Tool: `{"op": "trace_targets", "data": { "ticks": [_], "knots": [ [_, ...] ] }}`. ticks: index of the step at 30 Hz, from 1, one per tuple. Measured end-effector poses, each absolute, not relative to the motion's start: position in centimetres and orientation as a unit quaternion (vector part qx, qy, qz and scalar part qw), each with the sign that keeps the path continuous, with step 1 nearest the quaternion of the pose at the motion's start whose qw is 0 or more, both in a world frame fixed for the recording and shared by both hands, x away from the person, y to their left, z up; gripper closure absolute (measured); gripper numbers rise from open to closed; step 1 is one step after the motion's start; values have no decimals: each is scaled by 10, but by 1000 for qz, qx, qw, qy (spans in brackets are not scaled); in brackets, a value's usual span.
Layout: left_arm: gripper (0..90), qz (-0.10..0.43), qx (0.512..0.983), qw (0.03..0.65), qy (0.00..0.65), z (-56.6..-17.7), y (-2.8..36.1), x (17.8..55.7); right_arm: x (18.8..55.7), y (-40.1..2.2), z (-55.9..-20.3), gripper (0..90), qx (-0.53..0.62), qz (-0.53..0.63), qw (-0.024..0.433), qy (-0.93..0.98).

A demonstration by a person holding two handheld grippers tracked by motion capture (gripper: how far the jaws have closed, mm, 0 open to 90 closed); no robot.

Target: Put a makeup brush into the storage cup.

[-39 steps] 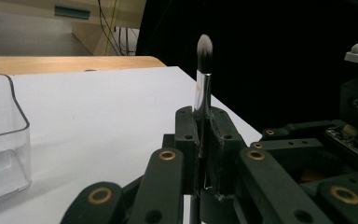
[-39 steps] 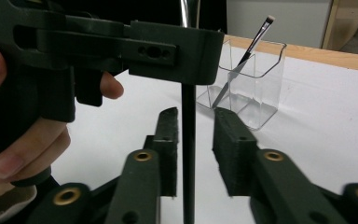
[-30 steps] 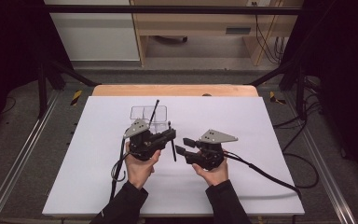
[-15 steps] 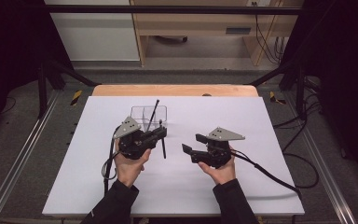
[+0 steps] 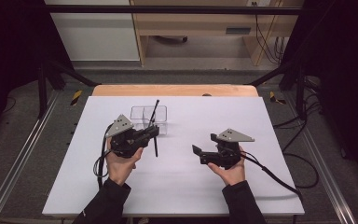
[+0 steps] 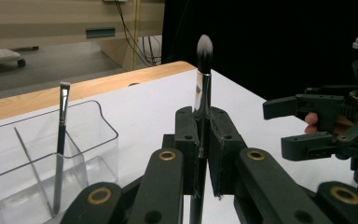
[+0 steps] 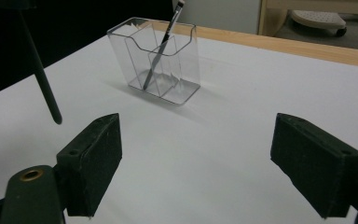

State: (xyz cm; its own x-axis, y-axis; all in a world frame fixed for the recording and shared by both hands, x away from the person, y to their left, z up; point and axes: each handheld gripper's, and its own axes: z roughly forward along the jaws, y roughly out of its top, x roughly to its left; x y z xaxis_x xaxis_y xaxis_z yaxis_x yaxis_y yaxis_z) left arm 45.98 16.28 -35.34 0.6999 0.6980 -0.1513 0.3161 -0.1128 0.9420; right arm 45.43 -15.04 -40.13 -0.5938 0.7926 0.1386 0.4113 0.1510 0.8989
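clear organizer (image 5: 149, 119) holding thin brush (image 5: 154, 112), white table (image 5: 261, 121), wooden edge (image 5: 177, 90)

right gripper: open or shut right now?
Open. The right gripper has its jaws set wide apart with bare white table between them, nothing held. They have just been opening.

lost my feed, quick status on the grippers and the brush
Left gripper shut on makeup brush, bristles up. Right gripper empty, jaws just opened. Clear organizer holds one slim brush; nothing in the way.
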Motion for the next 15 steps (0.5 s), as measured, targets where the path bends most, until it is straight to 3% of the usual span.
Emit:
{"op": "trace_targets", "data": {
  "ticks": [15],
  "knots": [
    [831,186,735,550,351,-344,175,470,447,-180,-411,132,433,486,202,732]
  ]
}}
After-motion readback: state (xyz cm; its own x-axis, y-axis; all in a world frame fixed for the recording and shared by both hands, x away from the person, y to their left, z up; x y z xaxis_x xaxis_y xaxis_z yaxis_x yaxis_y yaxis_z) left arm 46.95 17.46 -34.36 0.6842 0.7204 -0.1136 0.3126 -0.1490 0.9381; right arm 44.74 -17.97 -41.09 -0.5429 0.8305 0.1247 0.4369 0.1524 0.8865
